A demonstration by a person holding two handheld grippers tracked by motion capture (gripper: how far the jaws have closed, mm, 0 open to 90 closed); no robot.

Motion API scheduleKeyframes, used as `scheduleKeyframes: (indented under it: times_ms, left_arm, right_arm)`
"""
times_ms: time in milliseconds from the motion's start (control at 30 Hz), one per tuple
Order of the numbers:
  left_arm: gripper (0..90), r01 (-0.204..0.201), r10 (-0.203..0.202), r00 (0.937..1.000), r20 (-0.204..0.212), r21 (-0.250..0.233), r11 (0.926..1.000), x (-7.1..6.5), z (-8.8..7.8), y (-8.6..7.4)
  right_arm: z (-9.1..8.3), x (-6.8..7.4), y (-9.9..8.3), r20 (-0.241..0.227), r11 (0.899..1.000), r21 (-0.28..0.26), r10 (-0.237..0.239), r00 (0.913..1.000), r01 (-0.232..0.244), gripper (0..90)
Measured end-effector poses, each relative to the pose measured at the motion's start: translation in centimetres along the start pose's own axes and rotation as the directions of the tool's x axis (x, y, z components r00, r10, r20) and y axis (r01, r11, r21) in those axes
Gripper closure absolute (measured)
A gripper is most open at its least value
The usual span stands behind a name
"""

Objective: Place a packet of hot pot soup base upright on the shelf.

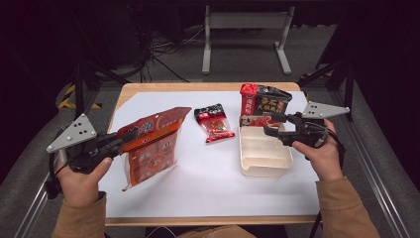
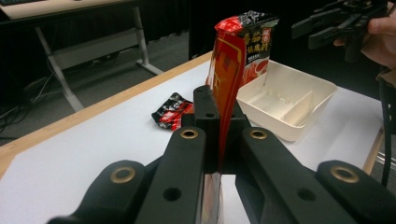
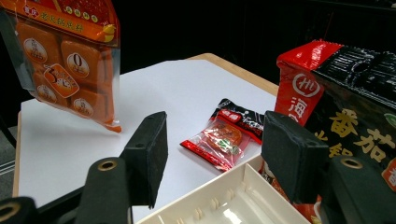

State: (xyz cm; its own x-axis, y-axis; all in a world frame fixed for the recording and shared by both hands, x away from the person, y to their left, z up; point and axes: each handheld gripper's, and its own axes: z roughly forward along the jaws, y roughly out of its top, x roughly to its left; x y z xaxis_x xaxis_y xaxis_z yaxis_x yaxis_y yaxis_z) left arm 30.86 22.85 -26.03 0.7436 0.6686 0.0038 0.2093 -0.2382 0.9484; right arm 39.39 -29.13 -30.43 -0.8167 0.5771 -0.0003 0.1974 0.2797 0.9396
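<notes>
My left gripper [image 1: 124,140] is shut on the edge of a large orange-red pouch [image 1: 151,148] of wrapped blocks, which hangs above the left of the white sheet. In the left gripper view the pouch's edge [image 2: 223,88] stands pinched between the black jaws. My right gripper [image 1: 259,125] is open over the far left corner of a cream divided tray [image 1: 262,171]. Its pads [image 3: 149,154] hold nothing. A red-and-black packet [image 1: 262,101] stands upright just behind the tray. A small red-and-black sachet [image 1: 214,123] lies flat in the middle.
A white sheet [image 1: 208,188] covers most of the wooden table [image 1: 198,86]. Bare sheet lies in front of the tray and the pouch. Beyond the table stand a grey metal frame [image 1: 245,22] and cables on the floor.
</notes>
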Motion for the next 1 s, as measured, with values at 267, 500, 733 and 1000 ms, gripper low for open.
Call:
scheduleKeyframes:
  times_ms: [267,500,733,1000]
  left_arm:
    - [90.0,-0.003,0.004,0.9994,0.036,-0.024,0.9997,-0.4,1.0,0.8]
    - [90.0,-0.009,0.011,0.9977,0.067,-0.027,0.9996,-0.7,2.4,1.5]
    - [90.0,-0.020,0.023,0.9953,0.094,-0.037,0.9991,-1.0,3.6,2.3]
    - [90.0,-0.032,0.039,0.9912,0.127,-0.058,0.9978,-1.3,4.8,3.8]
  right_arm:
    - [-0.9,-0.2,0.1,0.016,1.000,-0.025,0.013,0.9998,-0.012,41.4]
    - [-1.0,0.1,0.2,0.011,1.000,-0.025,0.007,0.9999,-0.007,41.3]
    - [-1.7,0.0,0.2,0.018,0.999,-0.035,0.013,0.9998,-0.012,41.3]
    - [-1.4,0.2,0.5,-0.014,1.000,-0.026,0.003,0.9999,-0.004,39.2]
